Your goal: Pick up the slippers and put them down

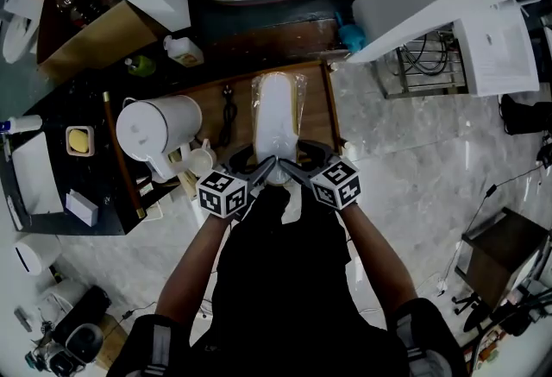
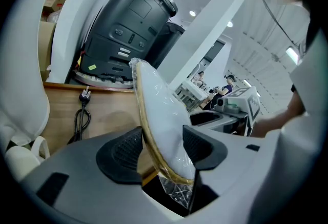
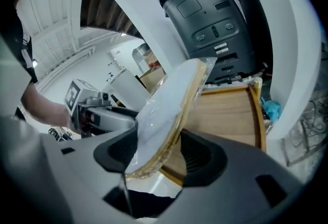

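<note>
Currently left hand-held gripper and right hand-held gripper both clamped on near end of bagged slippers; far end juts ahead over tabletop. Risks: slick wrap sliding between pads; uneven release twisting pair.

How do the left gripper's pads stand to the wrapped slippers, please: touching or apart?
Touching. The left gripper view shows the left gripper closed on the wrapped slippers, its jaws pressing the plastic from both sides.
</note>
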`<state>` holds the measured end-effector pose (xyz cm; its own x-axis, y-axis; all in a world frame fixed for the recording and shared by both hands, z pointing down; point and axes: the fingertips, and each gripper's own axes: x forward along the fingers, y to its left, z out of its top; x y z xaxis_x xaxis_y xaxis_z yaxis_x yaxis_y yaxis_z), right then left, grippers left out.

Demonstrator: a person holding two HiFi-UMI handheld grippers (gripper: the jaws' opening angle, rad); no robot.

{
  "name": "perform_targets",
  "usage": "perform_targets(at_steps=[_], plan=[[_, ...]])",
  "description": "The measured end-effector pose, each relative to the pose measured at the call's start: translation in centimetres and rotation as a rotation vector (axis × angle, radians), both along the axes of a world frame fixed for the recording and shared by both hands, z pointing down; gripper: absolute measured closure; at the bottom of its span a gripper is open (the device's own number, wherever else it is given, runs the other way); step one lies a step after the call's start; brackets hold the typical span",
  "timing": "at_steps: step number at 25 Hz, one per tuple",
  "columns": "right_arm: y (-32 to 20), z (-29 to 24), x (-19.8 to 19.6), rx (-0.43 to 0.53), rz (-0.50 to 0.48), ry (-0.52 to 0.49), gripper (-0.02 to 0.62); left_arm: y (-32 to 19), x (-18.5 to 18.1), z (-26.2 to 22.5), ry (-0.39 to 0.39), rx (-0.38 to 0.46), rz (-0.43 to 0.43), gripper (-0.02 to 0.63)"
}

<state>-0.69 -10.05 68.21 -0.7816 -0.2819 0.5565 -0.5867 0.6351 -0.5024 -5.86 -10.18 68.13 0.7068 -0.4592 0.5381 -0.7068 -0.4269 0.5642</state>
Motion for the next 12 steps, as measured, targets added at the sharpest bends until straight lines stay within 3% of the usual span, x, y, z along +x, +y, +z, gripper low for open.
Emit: perform_targets(at_steps=[12], plan=[[-1.2, 6.1, 0.2, -0.087, -0.01, 0.057, 0.325, -1.1, 0.3, 6.1, -0.033, -0.101, -0.006, 0.354]])
